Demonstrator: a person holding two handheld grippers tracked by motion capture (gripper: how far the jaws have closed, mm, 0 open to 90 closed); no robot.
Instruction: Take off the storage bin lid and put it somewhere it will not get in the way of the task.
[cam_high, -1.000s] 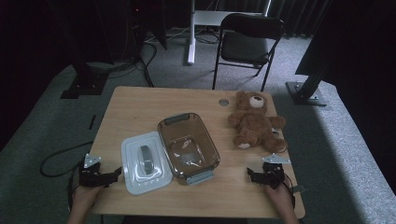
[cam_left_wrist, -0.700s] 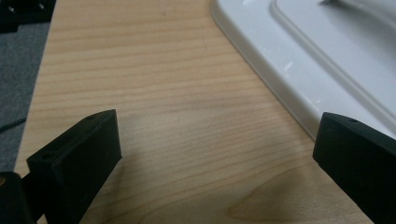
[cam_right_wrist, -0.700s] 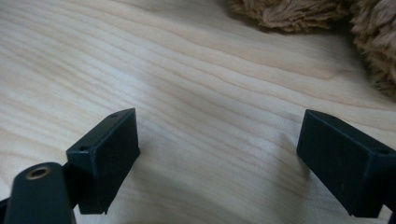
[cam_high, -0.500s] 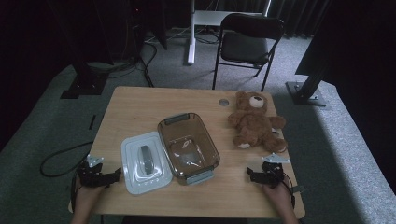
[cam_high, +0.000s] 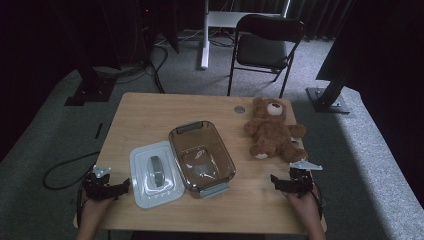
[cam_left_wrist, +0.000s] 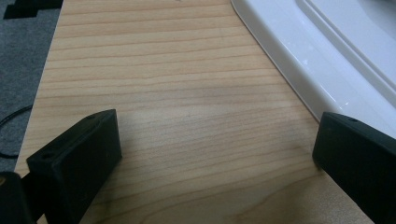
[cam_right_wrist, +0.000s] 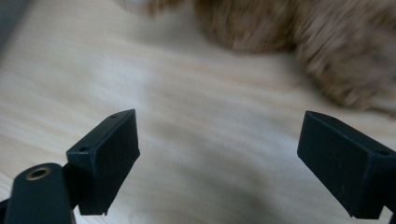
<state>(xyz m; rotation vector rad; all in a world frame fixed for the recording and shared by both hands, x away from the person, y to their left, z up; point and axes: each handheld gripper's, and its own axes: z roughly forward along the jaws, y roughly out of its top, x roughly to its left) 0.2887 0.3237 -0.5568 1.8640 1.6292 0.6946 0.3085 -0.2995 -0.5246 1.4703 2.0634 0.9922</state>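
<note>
Brown teddy bear (cam_high: 272, 131), white lid (cam_high: 154, 173), wood-grain table (cam_high: 145, 116).

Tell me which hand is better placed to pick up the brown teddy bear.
Probably the right. Its open tongs sit near the brown plush teddy bear, which lies just ahead in the right gripper view. The left tongs wait beside the white plastic lid.

Light wooden table (cam_high: 145, 112) on grey carpet (cam_high: 390, 165) in dim room. Black folding chair (cam_high: 265, 42) behind table's far edge, facing it. White post on flat base (cam_high: 204, 35) left of chair. Dark stand bases on floor at left (cam_high: 90, 90) and right (cam_high: 327, 97). Black cables (cam_high: 62, 167) trail over carpet at left. Dark curtain (cam_high: 320, 15) along back.
</note>
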